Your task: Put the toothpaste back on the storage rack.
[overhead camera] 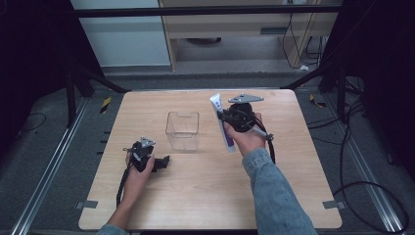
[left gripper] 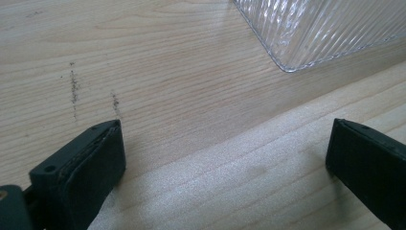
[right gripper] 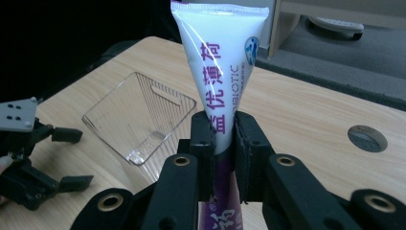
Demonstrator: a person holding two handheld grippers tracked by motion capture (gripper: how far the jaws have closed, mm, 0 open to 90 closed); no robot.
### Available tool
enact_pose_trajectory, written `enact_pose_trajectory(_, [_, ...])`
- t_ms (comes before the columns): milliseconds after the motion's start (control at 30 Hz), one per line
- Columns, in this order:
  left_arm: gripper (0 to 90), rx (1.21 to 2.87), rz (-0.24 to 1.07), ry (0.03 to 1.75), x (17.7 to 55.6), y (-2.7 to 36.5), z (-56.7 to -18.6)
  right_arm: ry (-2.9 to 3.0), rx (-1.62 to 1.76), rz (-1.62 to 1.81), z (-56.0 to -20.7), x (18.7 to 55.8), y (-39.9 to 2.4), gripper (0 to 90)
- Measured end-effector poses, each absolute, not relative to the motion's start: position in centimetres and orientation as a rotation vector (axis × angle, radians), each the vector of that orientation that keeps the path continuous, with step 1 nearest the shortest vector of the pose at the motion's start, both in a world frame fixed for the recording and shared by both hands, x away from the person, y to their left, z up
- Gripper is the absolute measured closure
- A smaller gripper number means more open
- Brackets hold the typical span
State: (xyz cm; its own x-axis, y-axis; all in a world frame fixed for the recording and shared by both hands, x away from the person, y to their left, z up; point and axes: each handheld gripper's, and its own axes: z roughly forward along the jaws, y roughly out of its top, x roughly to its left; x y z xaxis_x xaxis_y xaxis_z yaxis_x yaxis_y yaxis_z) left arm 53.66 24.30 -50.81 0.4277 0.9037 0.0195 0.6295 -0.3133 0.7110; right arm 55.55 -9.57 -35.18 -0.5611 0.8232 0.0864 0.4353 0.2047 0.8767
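1. The toothpaste tube (right gripper: 216, 72) stands upright, clamped in my right gripper (right gripper: 224, 143), held above the table (overhead camera: 293, 161) just right of the clear container (overhead camera: 182, 130).
2. I judge this the carry step (placing comes next): swing left and lower it in.
3. My left gripper (overhead camera: 161, 163) rests near-left, jaws apart, holding nothing.

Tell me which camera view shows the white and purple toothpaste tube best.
The right gripper view: the white and purple toothpaste tube stands close and upright, clamped in the right gripper. The high view shows the tube small.
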Motion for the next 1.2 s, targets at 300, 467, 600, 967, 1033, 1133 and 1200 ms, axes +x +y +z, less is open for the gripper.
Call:
enact_pose_trajectory(300, [0.0, 2.054, 0.562, 1.288, 53.7, 24.3, -50.8, 2.066, 1.148, 1.349, -33.7, 55.8, -8.3, 79.7])
enact_pose_trajectory(467, [0.0, 2.055, 0.562, 1.288, 53.7, 24.3, -50.8, 2.065, 1.136, 1.361, -33.3, 56.0, -7.6, 79.7])
enact_pose_trajectory(600, [0.0, 2.055, 0.562, 1.288, 53.7, 24.3, -50.8, 2.054, 1.124, 1.373, -32.7, 56.1, -7.1, 79.7])
enact_pose_trajectory(967, [0.0, 2.051, 0.562, 1.289, 53.7, 24.3, -50.8, 2.032, 1.097, 1.395, -31.2, 56.8, -5.8, 79.7])
enact_pose_trajectory(1033, [0.0, 2.051, 0.562, 1.289, 53.7, 24.3, -50.8, 2.029, 1.092, 1.4, -31.0, 57.0, -5.5, 79.6])
enact_pose_trajectory(1133, [0.0, 2.051, 0.562, 1.289, 53.7, 24.3, -50.8, 2.033, 1.082, 1.408, -30.7, 57.2, -5.1, 79.6])
enact_pose_trajectory(1200, [0.0, 2.05, 0.562, 1.29, 53.7, 24.3, -50.8, 2.036, 1.077, 1.409, -30.4, 57.3, -4.7, 79.6])
